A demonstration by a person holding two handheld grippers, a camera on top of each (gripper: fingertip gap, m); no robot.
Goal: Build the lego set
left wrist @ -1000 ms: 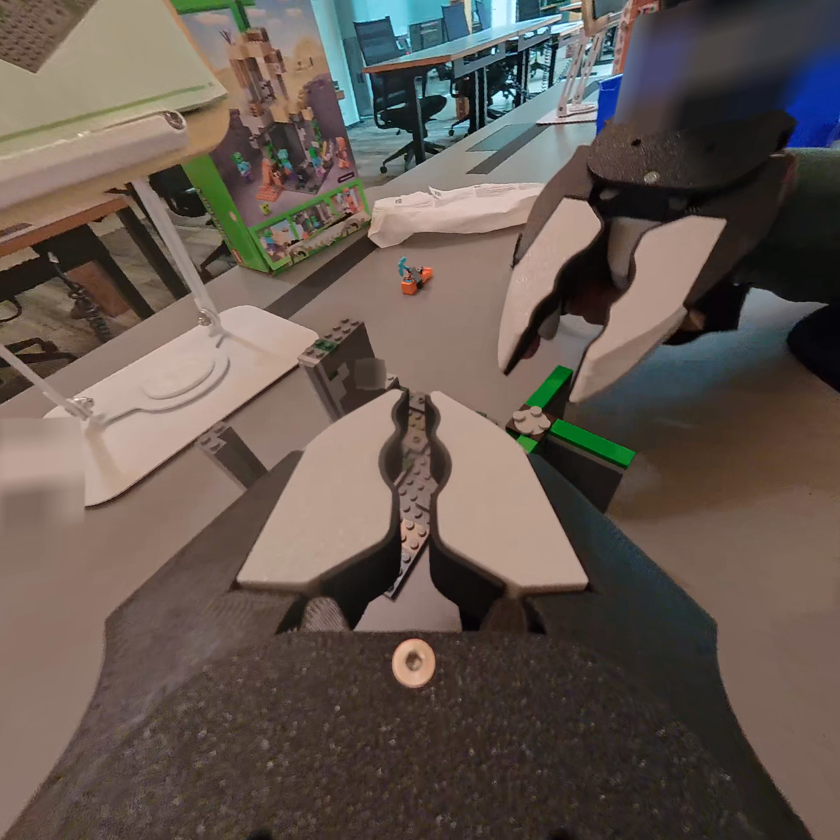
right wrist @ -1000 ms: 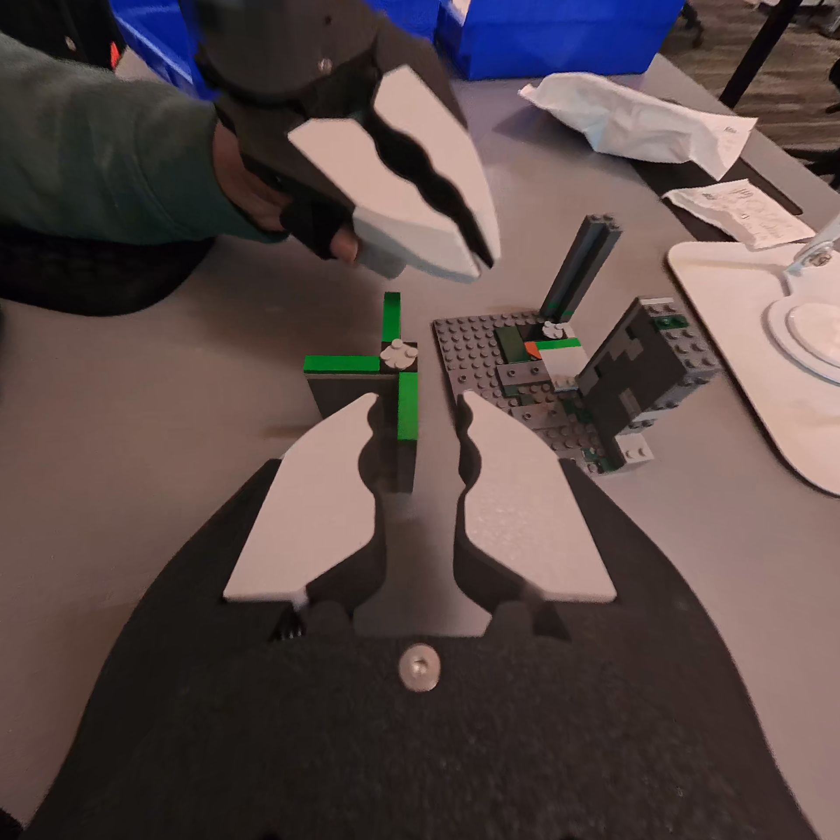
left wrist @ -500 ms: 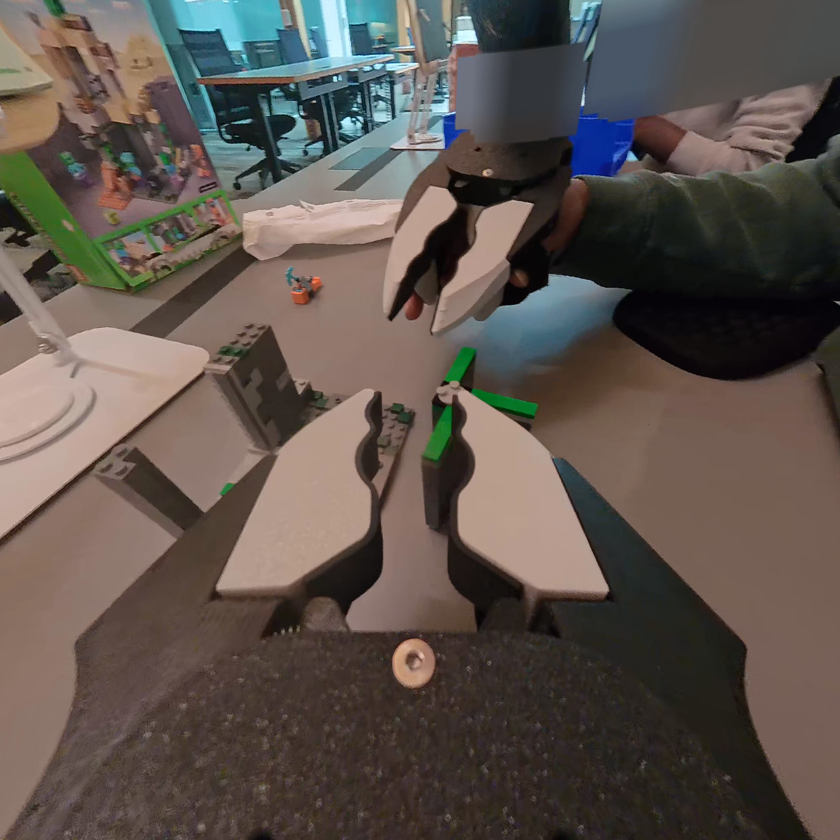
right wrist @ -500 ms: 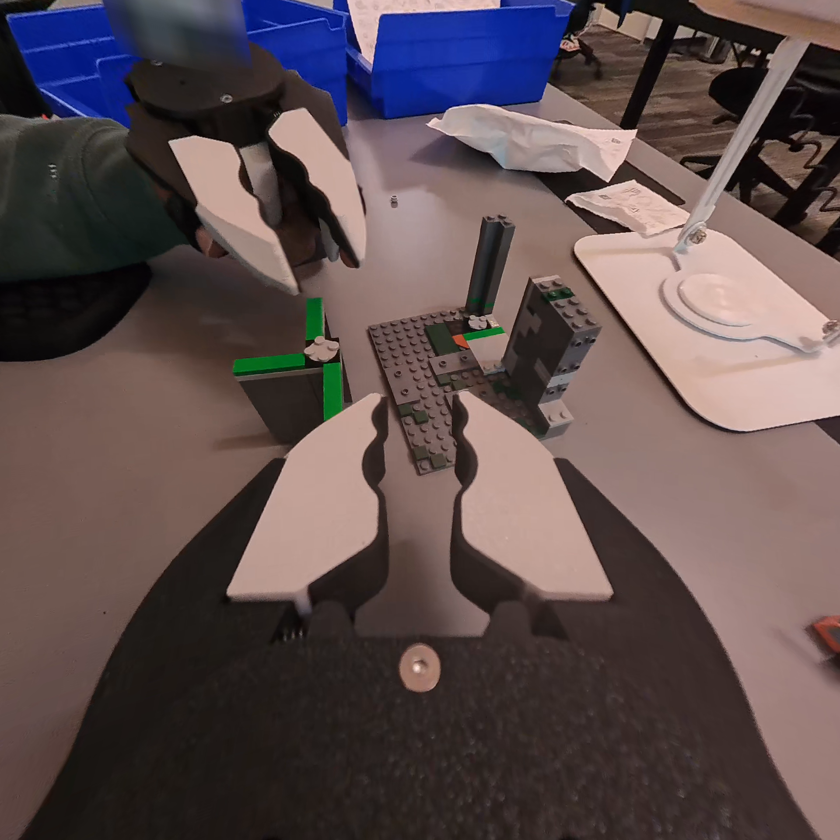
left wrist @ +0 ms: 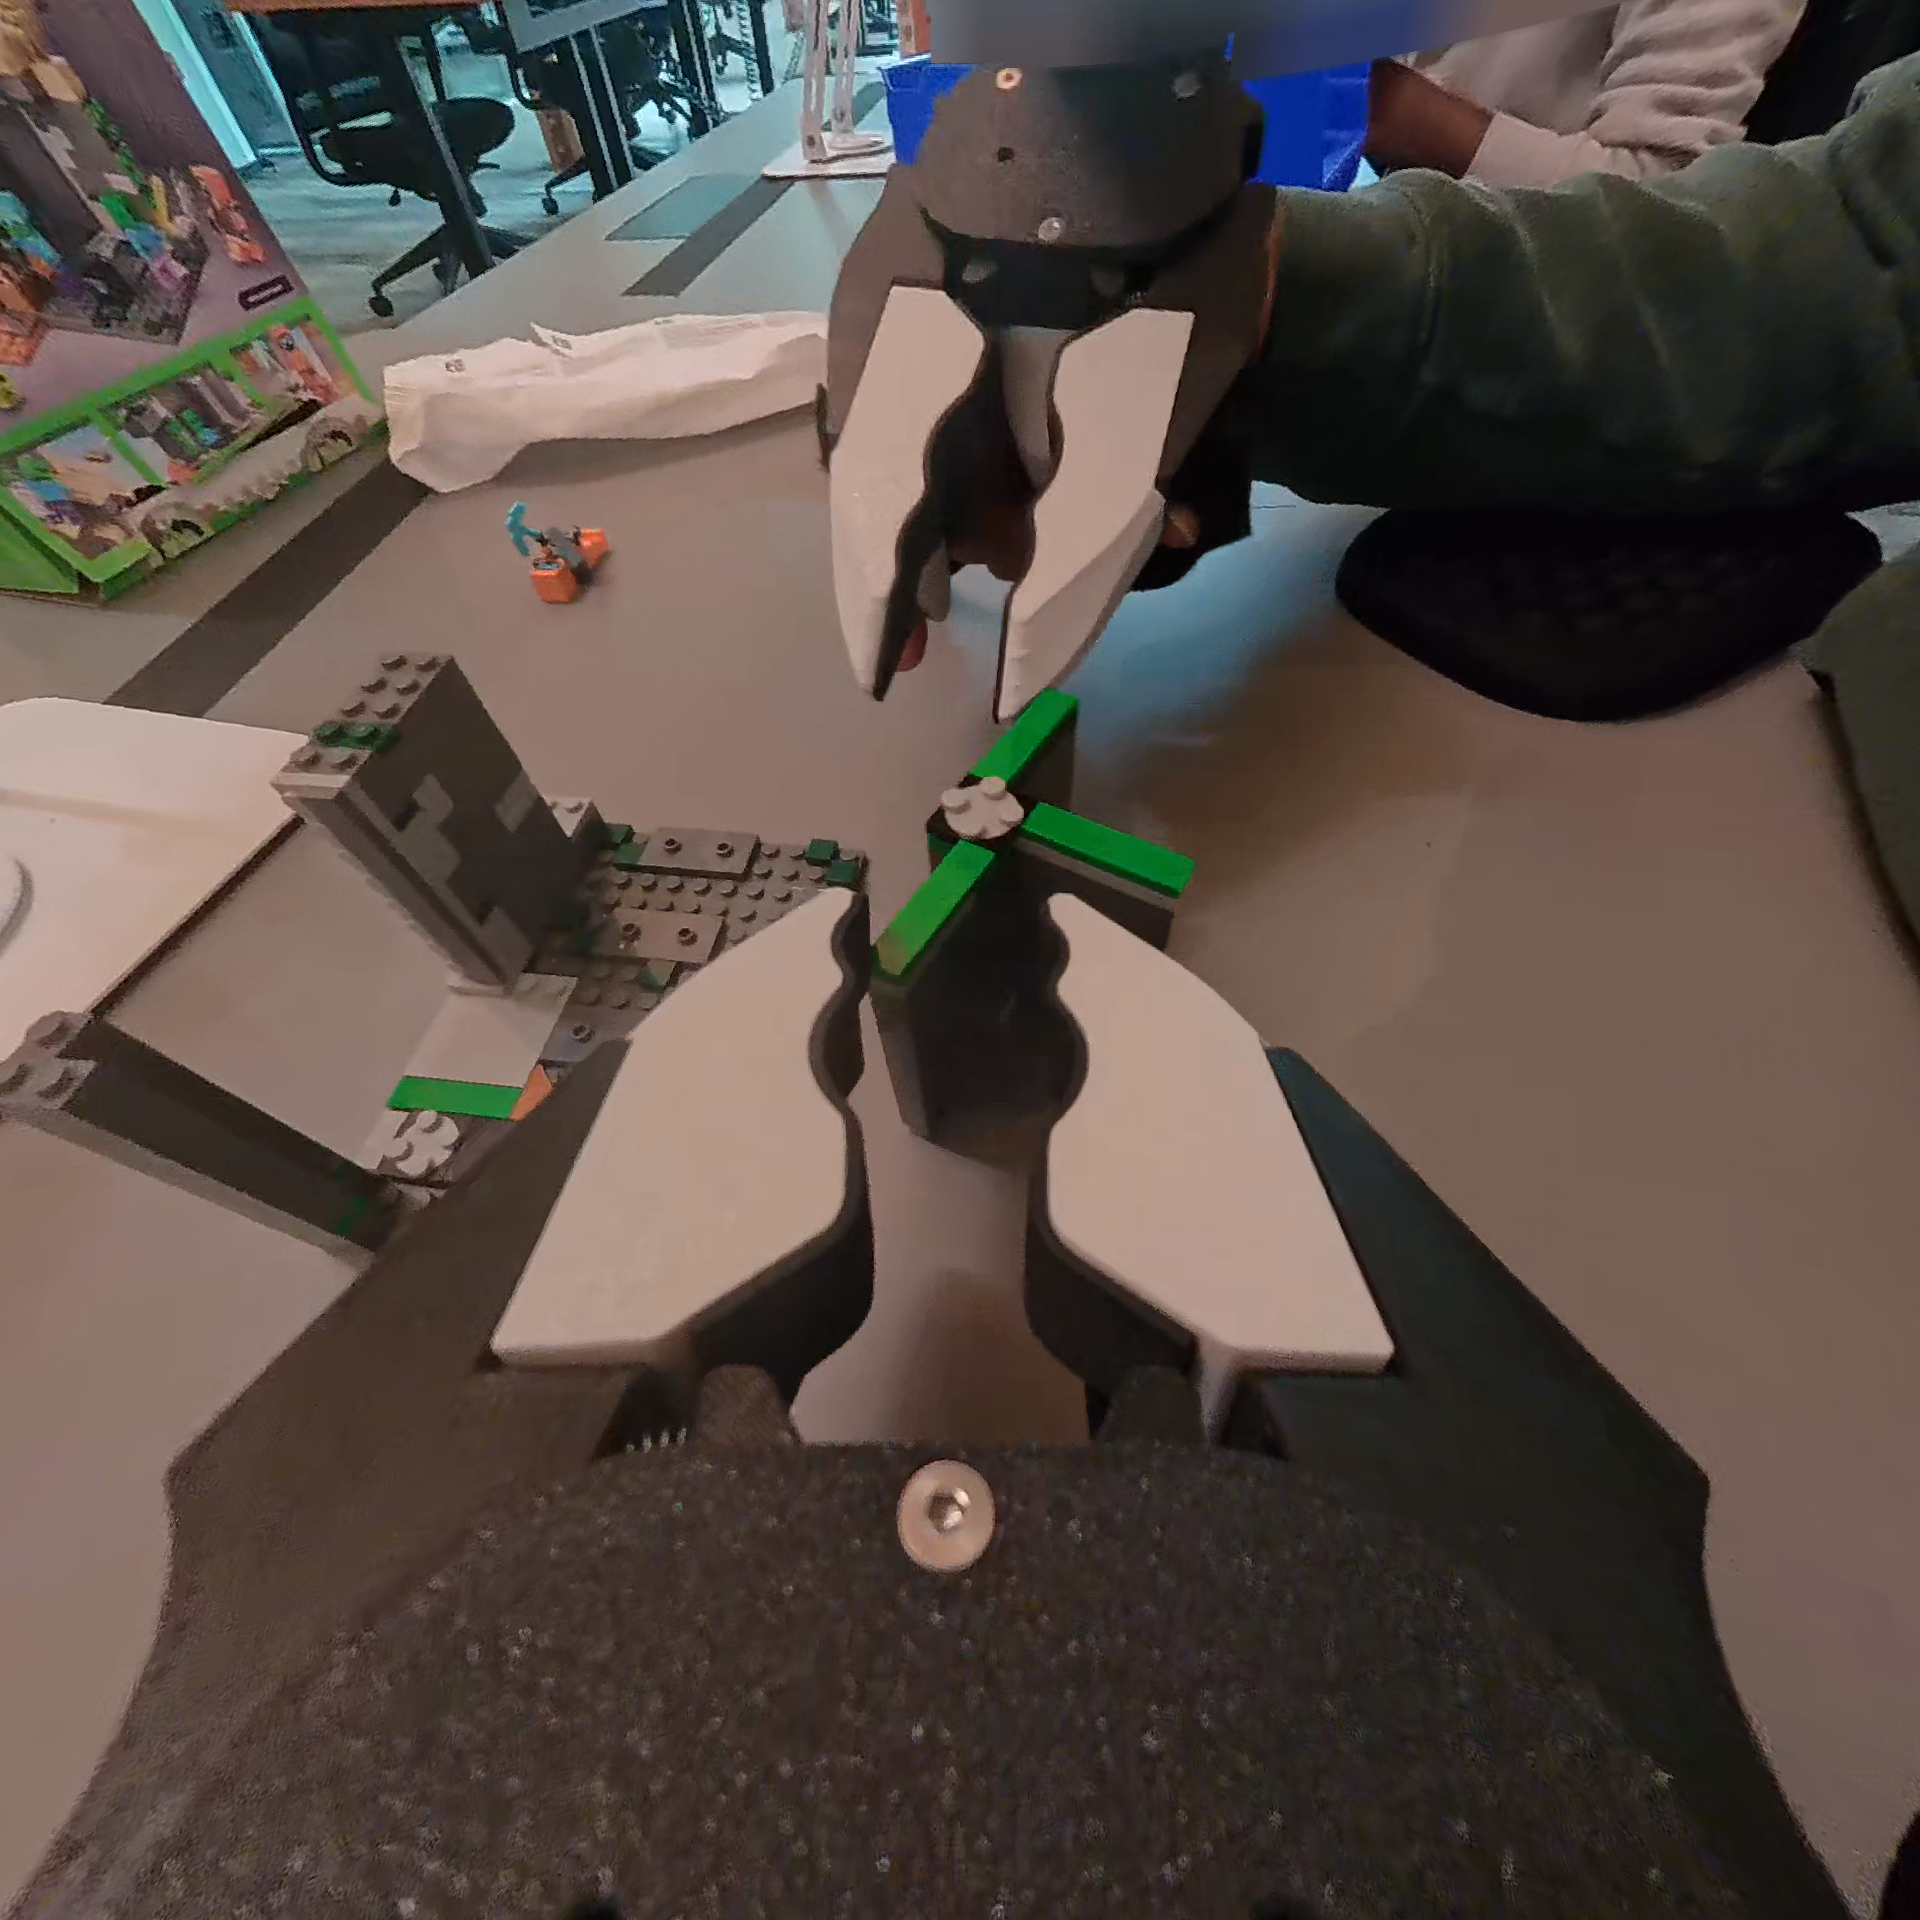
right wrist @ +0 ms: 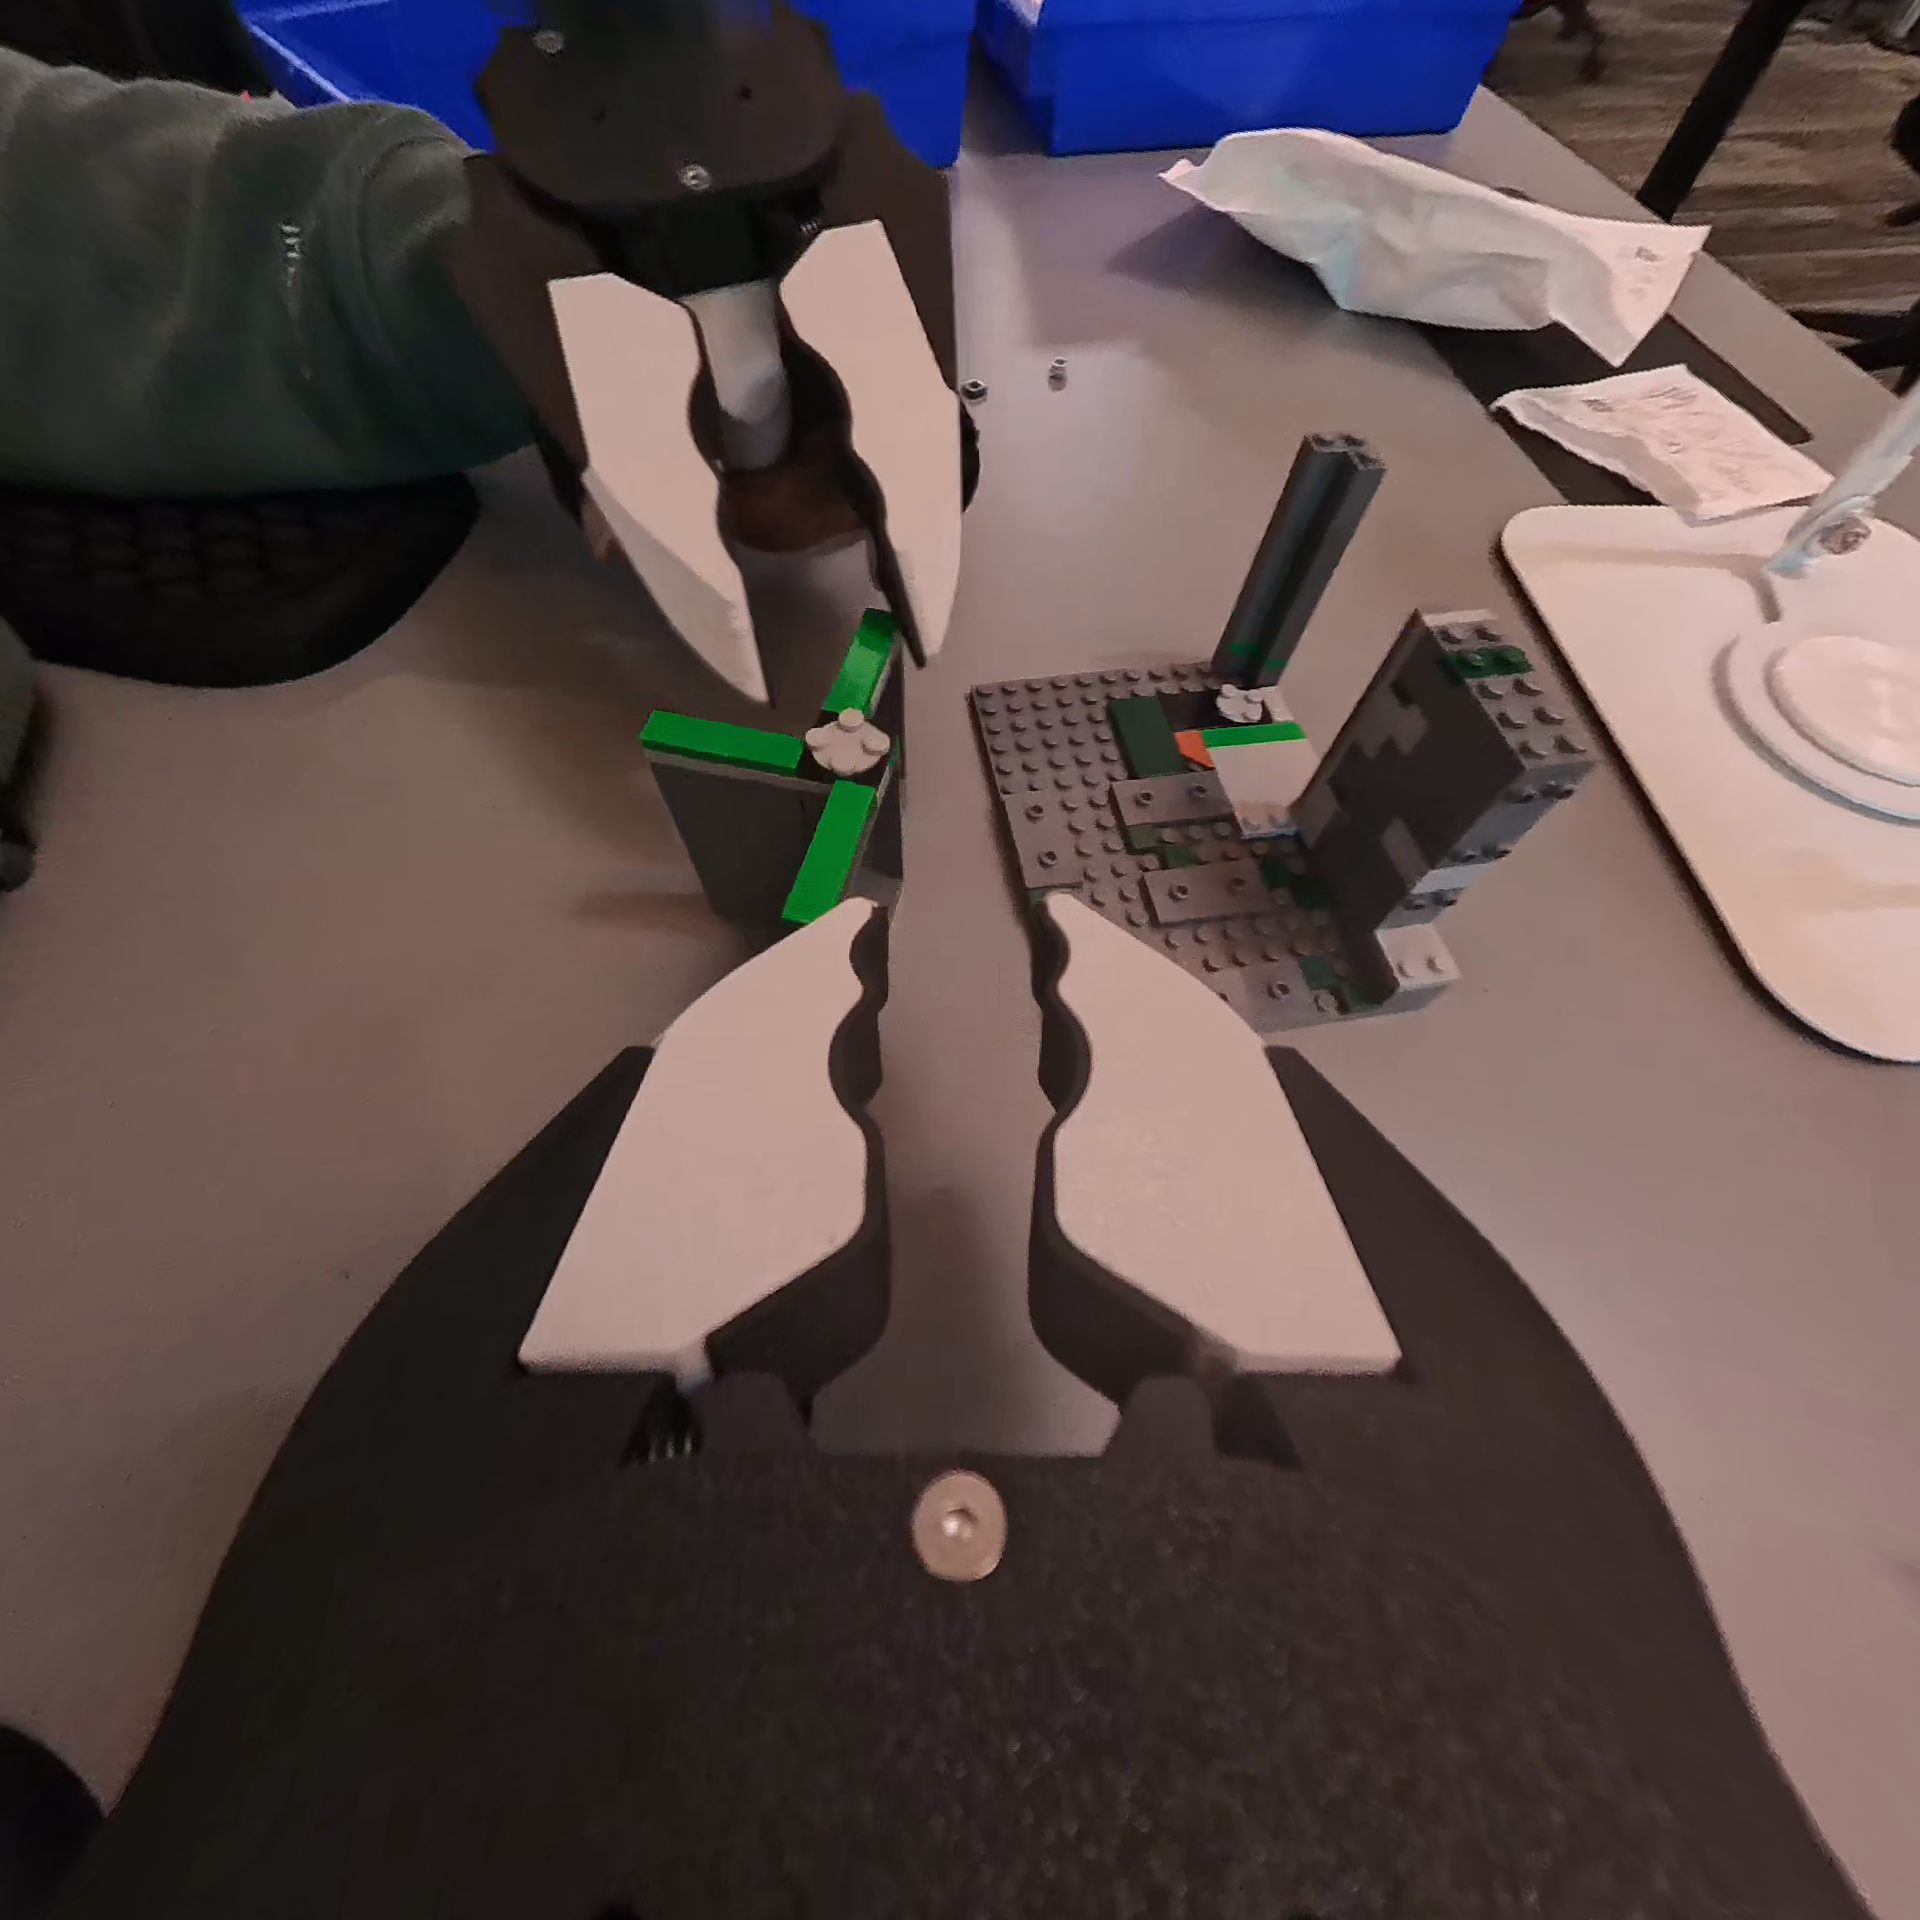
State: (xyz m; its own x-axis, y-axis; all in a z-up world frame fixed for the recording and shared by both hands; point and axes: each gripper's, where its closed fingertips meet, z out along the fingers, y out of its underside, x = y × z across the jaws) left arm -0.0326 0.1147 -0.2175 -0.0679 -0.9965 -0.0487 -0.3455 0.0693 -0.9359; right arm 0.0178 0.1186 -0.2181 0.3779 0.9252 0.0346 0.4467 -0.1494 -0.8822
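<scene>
A dark grey wall piece topped with green tiles in a cross (left wrist: 966,997) (right wrist: 769,821) stands on the table. My left gripper (left wrist: 951,925) is open, with its fingers on either side of one wall of this piece; in the right wrist view it (right wrist: 831,670) straddles the far green arm. My right gripper (right wrist: 958,925) is open and empty, just short of the piece and the grey baseplate (right wrist: 1060,748) (left wrist: 686,904). In the left wrist view it (left wrist: 940,696) hovers above the piece's far side. On the baseplate stand a grey tower (right wrist: 1434,758) and a dark pillar (right wrist: 1304,551).
A white lamp base (right wrist: 1766,748) lies right of the baseplate. A white bag (left wrist: 603,384), a small orange figure (left wrist: 561,556) and the set's box (left wrist: 156,312) lie beyond. Blue bins (right wrist: 1195,73), a paper slip (right wrist: 1662,436) and a person's green sleeve (right wrist: 208,281) are nearby. Some 6 centimeters of space lies between my two pairs of fingers. Between my left fingertips and the dark pillar (right wrist: 1304,551) there is roughly 12 centimeters.
My left gripper let go of the grey baseplate, opened and moved right, around the green-topped piece. My right gripper drew back and stayed open.
</scene>
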